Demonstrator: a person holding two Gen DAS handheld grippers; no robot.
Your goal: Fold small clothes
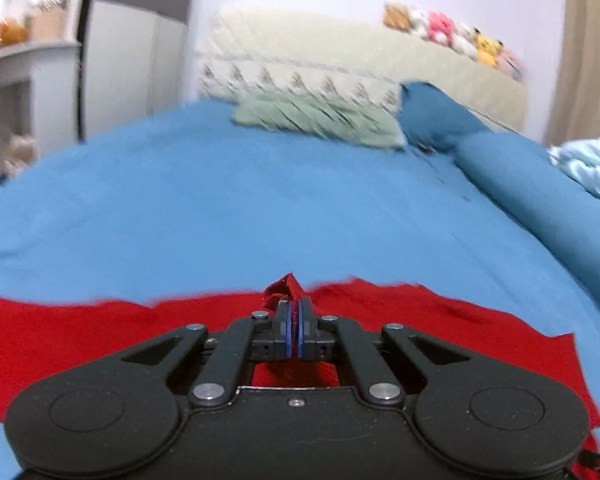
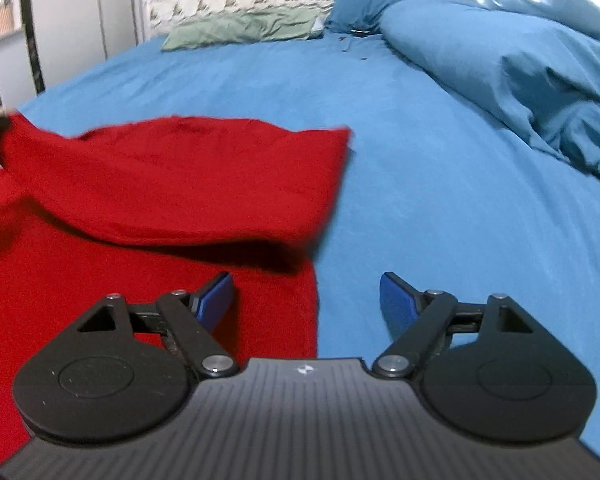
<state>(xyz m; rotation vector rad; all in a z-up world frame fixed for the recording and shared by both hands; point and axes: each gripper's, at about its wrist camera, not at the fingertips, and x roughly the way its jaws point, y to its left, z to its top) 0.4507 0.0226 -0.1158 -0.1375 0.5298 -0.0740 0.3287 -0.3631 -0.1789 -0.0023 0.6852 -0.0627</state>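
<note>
My left claw (image 1: 294, 322) is pinching a fold of the red knit garment (image 1: 100, 340), lying on the blue bedsheet (image 1: 260, 208). Only the right wrist view shows the garment's top layer doubled over; my right claw (image 2: 306, 300) is spread, straddling its right edge.

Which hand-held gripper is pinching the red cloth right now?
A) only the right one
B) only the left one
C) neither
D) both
B: the left hand-held gripper is shut on a pinch of the red cloth, while the right hand-held gripper hangs open with nothing between its fingers.
</note>
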